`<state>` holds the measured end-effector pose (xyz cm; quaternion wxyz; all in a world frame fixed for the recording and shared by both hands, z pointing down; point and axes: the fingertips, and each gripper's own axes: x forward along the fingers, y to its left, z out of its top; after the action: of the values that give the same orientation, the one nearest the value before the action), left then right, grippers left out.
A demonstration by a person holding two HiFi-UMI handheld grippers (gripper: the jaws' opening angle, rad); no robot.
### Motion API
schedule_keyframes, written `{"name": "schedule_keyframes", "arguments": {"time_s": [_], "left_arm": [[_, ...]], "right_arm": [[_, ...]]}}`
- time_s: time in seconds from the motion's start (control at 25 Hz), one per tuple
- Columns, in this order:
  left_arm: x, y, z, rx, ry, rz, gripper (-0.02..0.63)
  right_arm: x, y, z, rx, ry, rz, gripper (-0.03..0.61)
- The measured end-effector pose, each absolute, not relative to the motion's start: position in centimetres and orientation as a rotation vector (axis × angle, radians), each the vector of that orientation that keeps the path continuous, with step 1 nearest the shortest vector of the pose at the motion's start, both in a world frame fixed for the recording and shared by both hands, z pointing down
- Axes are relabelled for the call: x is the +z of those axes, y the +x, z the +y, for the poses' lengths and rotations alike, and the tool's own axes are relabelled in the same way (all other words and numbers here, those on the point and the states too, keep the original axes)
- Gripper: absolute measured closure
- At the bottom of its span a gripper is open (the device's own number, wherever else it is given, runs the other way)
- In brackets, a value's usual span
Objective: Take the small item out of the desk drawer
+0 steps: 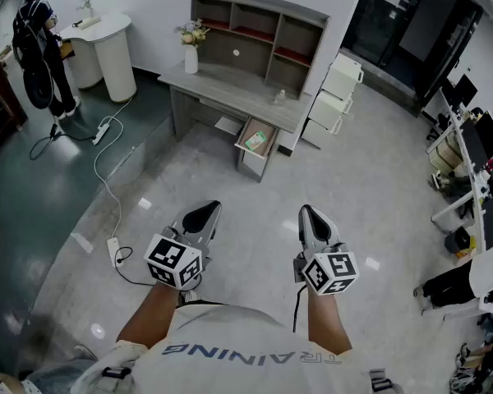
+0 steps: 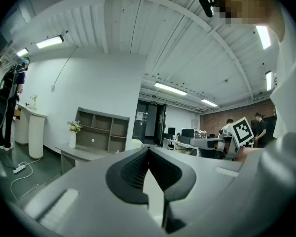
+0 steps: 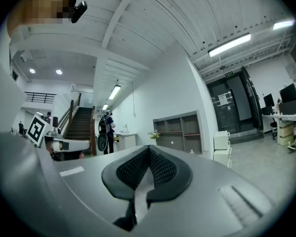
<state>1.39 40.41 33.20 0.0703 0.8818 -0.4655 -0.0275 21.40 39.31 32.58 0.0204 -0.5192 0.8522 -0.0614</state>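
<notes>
Room: an office with a pale glossy floor (image 1: 255, 208), a darker strip of flooring at the left, and white walls.
Desk: a grey desk (image 1: 222, 90) stands against the far wall. A shelf unit (image 1: 255, 29) sits on top of it, and a white vase (image 1: 191, 57) of flowers stands at its left end.
Drawer: the drawer (image 1: 252, 167) stands open under the desk's right end, its front toward the camera.
Small item: a flat greenish item (image 1: 256, 142) lies inside the open drawer, too small to tell what it is.
Left gripper: the left gripper (image 1: 209, 208) is held low over the floor, well apart from the desk. In the left gripper view (image 2: 148, 150) its jaws meet tip to tip with nothing between them.
Right gripper: the right gripper (image 1: 306, 211) is level with the left one and also far from the drawer. Its own view (image 3: 149, 148) shows the jaws closed together and empty.
Cabinets: white cabinets (image 1: 333, 97) stand just right of the desk.
Person: a person (image 1: 41, 48) stands at the far left, beside a white rounded counter (image 1: 107, 52).
Power strip: a white power strip (image 1: 113, 249) lies on the floor, left of the left gripper.
</notes>
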Motion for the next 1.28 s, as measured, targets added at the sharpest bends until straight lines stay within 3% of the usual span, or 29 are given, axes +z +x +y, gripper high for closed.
{"name": "schedule_keyframes", "arguments": {"time_s": [0.72, 1.28], "left_arm": [[34.8, -2.4, 39.8, -0.04, 2.639, -1.331, 0.612], [36.5, -11.8, 36.4, -0.008, 2.655, -1.263, 0.612]], "right_arm": [[34.3, 17.7, 38.9, -0.197, -1.679, 2.644, 0.561], [37.2, 9.0, 35.9, -0.282, -1.757, 2.586, 0.561]]}}
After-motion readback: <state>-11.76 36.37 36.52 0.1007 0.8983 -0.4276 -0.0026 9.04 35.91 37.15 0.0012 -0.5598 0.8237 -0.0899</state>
